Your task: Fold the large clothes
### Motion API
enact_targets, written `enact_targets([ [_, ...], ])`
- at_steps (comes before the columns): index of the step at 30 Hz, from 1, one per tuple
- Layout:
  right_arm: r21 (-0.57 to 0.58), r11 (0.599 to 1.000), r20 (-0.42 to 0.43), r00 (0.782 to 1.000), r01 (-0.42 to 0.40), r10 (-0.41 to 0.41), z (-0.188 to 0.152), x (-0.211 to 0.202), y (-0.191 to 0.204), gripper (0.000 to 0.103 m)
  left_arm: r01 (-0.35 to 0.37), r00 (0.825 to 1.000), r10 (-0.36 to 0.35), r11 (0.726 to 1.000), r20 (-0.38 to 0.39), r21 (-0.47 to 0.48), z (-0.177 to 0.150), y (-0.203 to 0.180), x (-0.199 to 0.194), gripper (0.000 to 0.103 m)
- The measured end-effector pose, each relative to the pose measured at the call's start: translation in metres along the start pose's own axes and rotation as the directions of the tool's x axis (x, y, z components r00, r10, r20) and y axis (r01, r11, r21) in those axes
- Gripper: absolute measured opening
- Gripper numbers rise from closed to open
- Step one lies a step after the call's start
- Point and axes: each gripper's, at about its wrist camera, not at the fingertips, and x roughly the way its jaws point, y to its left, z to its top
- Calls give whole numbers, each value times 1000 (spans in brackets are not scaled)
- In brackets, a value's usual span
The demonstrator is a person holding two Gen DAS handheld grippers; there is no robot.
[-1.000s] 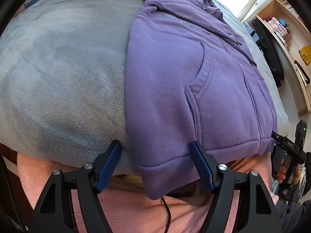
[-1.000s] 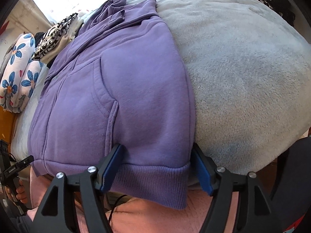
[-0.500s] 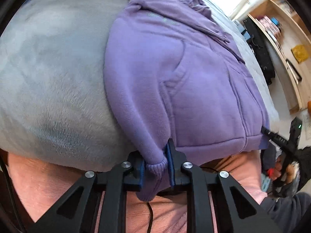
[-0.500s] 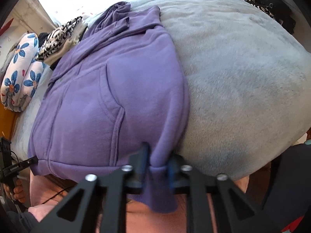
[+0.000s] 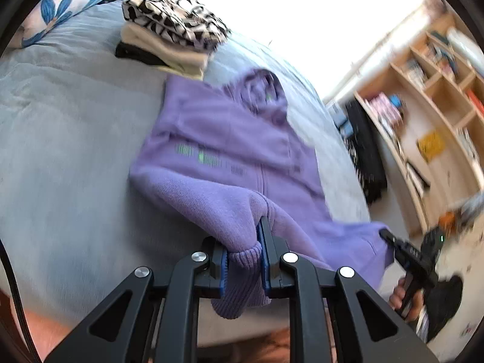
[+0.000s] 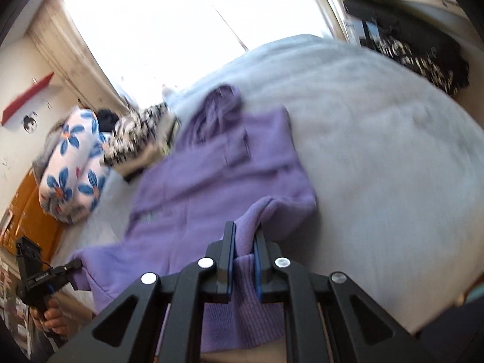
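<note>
A purple hoodie (image 5: 224, 139) (image 6: 208, 181) lies front up on a grey bed blanket (image 5: 60, 157) (image 6: 393, 157), hood toward the window. My left gripper (image 5: 243, 260) is shut on the ribbed hem at one bottom corner, which is lifted off the bed. My right gripper (image 6: 243, 260) is shut on the ribbed hem at the other bottom corner, also raised. Each gripper shows in the other's view, at the opposite hem corner (image 5: 390, 239) (image 6: 75, 264), held by a hand. The hem band sags between the two grips.
A stack of folded clothes with a black-and-white patterned top piece (image 5: 172, 27) (image 6: 142, 133) sits beyond the hoodie. A flowered pillow (image 6: 69, 175) lies near it. Wooden shelves (image 5: 438, 115) stand at the bed's side, and dark clothing (image 6: 423, 57) hangs off the bed edge.
Both grippers closed on the hoodie's hem corners, then rose and tilted up, lifting the hem off the bed. The view now takes in the far bed and window.
</note>
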Motion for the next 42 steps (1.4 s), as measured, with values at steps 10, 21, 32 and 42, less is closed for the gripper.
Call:
enact_targets([
  [10,214,977,-44,999,-2,11,130,129,-21,10,-111,994,109,979,-22,-173,176,9,109,14],
  [21,360,910,-342,936,208,-79,180,322,-69,17,-275,949,199,900,-244,-338,249,81,269,19],
  [32,325,944,-274,961,62,31,191,305,-69,46,-158,975,125,972,-184,-176,269,61,250,83],
  [42,118,992,-191,981,40,-17,197,282,-53,55,-278,952,295,945,-79,170,276,27,248,84],
])
